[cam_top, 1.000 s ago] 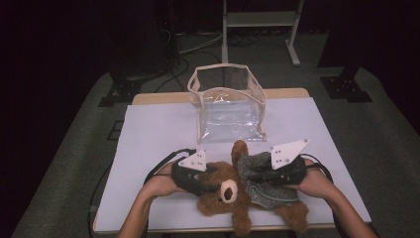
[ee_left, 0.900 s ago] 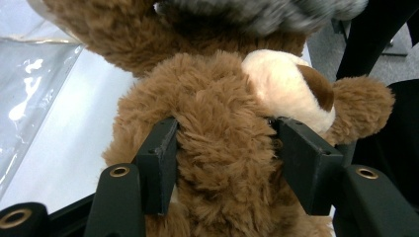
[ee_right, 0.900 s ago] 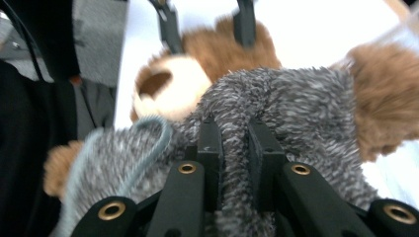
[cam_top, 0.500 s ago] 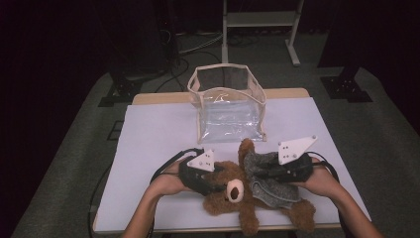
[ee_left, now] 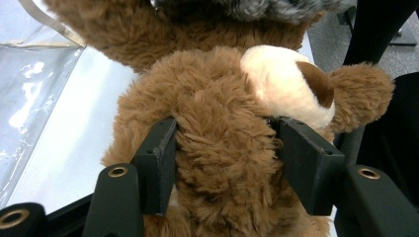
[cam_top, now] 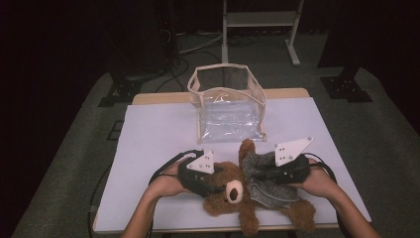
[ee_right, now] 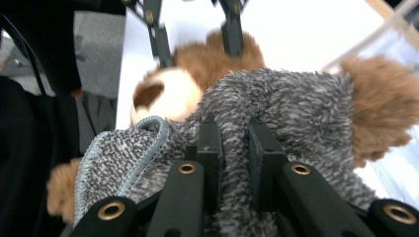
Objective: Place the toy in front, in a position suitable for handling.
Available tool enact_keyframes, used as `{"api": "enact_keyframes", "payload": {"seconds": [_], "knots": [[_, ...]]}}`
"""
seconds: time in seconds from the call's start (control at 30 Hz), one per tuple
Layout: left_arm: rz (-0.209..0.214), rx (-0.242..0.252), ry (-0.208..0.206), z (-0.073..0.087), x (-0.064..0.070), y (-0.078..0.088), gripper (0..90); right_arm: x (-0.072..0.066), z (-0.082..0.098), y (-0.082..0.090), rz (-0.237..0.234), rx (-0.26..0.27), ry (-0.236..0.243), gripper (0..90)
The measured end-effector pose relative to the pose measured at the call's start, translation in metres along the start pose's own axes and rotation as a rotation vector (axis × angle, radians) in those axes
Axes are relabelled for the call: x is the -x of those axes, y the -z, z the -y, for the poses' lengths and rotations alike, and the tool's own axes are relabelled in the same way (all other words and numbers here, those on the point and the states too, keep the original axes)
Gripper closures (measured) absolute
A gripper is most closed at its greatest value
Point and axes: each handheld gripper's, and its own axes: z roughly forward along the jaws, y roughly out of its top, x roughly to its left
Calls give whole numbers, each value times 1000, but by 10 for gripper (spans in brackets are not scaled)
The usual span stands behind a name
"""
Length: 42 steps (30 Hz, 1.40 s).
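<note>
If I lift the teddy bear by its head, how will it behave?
The teddy bear is probably soft: its fur bulges between the left gripper pads. Its limbs sprawl on the table, so they would likely dangle. The grey sweater bunches in the right gripper, so it may slip.

desk (cam_top: 158, 134) — white top, wooden far edge | clear bag (cam_top: 229, 106) — transparent, cream trim, standing upright and open at the desk's far middle | metal stand (cam_top: 260, 20) — pale frame on the floor beyond the desk | cables (cam_top: 190, 49) — on the grey floor, far left of the stand
</note>
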Motion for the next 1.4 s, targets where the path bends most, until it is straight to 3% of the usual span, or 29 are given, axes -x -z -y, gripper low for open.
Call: {"api": "enact_keyframes", "payload": {"seconds": [0.17, 0.33, 0.43, 0.6, 0.73, 0.87, 0.93, 1.07, 1.4], "knots": [[-1, -2, -6, 1, 2, 1, 416, 2, -12, -8, -7, 18, 21, 775], [3, 7, -8, 1, 1, 1, 415, 5, 5, -12, -20, -27, -17, 775], [4, 9, -7, 0, 2, -2, 417, 5, 12, -7, -17, -6, -38, 776], [1, 4, -12, -3, 3, -5, 418, -3, -7, -8, -22, 12, 15, 775], [3, 5, -10, -2, 5, -5, 418, -5, -19, -19, -29, 6, 50, 775], [5, 9, -8, 0, 5, -4, 416, 0, -11, -27, -31, -30, 29, 774], [5, 9, -8, -1, 5, -4, 416, 2, -2, -25, -16, -52, 16, 775], [2, 4, -14, -2, 6, -5, 416, 2, 5, -15, -1, -42, -3, 774], [-2, 2, -19, -2, 8, -5, 413, 0, -22, -26, -8, -25, 58, 774]]}}
